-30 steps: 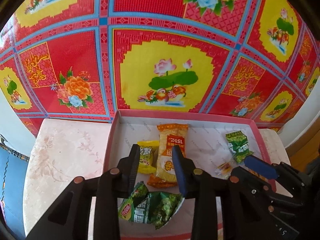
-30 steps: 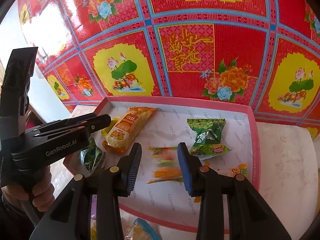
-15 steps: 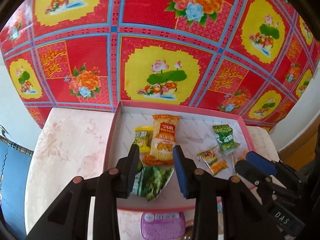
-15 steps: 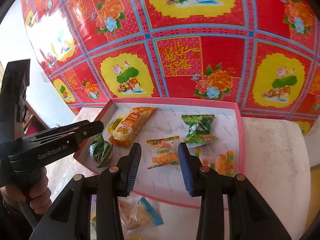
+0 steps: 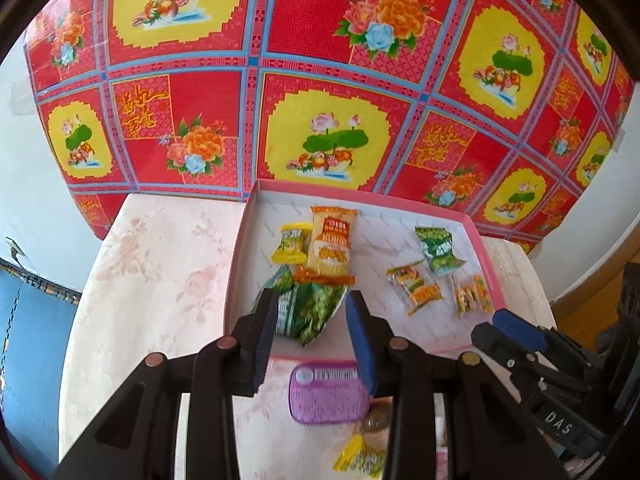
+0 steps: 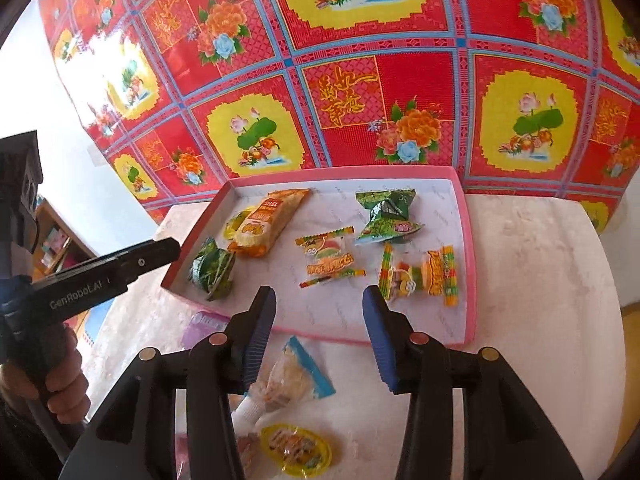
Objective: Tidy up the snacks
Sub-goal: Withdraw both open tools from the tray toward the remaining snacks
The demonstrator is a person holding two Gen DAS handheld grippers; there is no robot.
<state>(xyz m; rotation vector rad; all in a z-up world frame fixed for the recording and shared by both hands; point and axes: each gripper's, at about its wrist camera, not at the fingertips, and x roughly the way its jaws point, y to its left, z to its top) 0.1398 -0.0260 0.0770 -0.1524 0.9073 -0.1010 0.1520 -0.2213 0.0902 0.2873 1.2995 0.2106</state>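
Six snacks in pink tray (image 6: 472, 264).
Both tongs, left (image 5: 312, 320) and right (image 6: 320, 320), open, empty; purple tin (image 5: 328, 394) on surface (image 5: 160, 280).

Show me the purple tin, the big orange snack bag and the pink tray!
purple tin (image 5: 328, 394), left wrist view, middle of its lid.
orange snack bag (image 6: 269, 222), right wrist view, middle of the bag.
pink tray (image 6: 469, 240), right wrist view, right rim.

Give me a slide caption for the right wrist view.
Open right tongs hover over loose snacks before a pink tray holding six packets.
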